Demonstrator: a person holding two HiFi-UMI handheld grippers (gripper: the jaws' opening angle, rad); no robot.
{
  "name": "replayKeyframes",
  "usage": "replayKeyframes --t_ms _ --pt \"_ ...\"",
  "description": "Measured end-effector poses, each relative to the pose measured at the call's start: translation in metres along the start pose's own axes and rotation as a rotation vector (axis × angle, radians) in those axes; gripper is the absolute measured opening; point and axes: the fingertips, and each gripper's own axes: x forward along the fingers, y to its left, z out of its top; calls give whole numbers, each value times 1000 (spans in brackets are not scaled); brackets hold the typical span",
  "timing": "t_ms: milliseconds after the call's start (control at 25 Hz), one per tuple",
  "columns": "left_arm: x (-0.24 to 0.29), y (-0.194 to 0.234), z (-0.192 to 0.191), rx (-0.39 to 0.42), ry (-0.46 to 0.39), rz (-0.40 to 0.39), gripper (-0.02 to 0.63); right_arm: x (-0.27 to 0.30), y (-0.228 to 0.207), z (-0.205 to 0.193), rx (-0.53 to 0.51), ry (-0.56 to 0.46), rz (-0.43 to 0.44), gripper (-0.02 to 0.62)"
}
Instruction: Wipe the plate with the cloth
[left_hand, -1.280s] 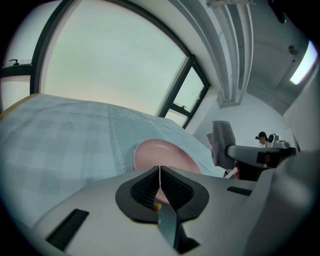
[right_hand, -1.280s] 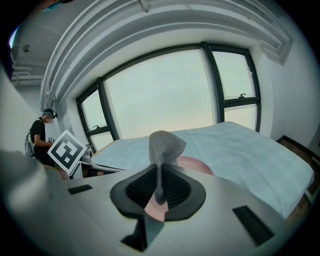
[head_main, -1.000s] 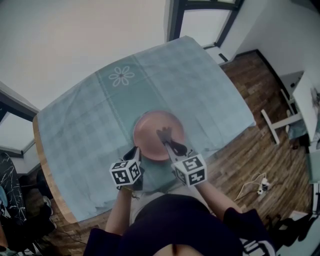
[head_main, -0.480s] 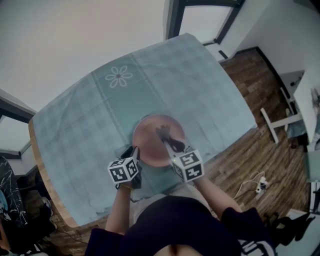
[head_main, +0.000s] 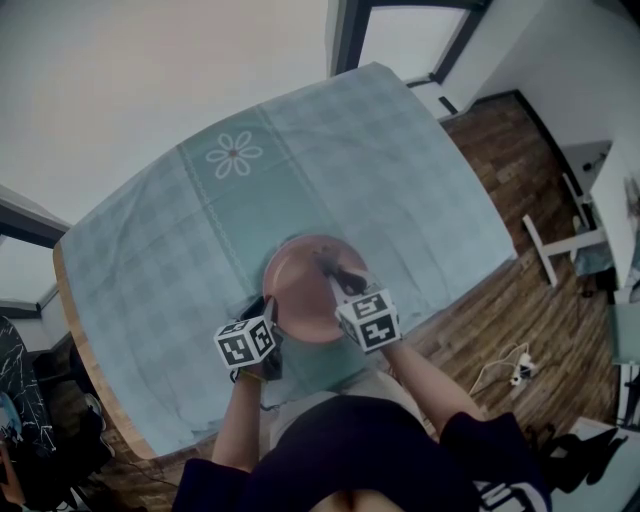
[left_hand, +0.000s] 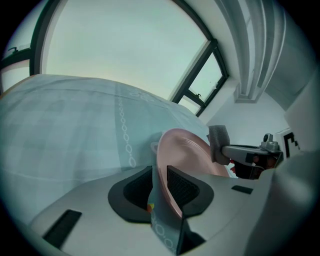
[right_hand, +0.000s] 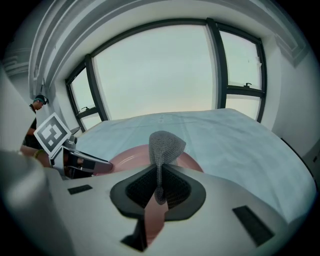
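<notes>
A pink plate (head_main: 305, 288) lies on the teal tablecloth near the table's front edge. My left gripper (head_main: 268, 312) is shut on the plate's left rim (left_hand: 161, 176), which runs up between its pads. My right gripper (head_main: 338, 275) is shut on a small grey cloth (right_hand: 163, 146), and the cloth's free end sticks up past the jaws over the plate (right_hand: 122, 159). The left gripper view shows the cloth (left_hand: 218, 143) pressed against the plate's far right side. In the head view the cloth (head_main: 326, 266) sits on the plate's right half.
The teal checked tablecloth (head_main: 300, 170) with a white flower print (head_main: 232, 155) covers the table. Wooden floor (head_main: 500, 320) lies to the right, with a white stand (head_main: 560, 250) and a cable with a plug (head_main: 515, 372). Windows stand behind the table (right_hand: 155, 70).
My right gripper has drawn back and slightly right across the plate with the cloth. The left gripper keeps its hold on the rim and has barely moved.
</notes>
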Motion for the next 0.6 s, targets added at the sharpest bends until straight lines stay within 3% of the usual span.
replayKeyframes --t_ms 600 --pt "9 -2 -2 3 26 -8 69 49 -23 -10 -28 164 -84 32"
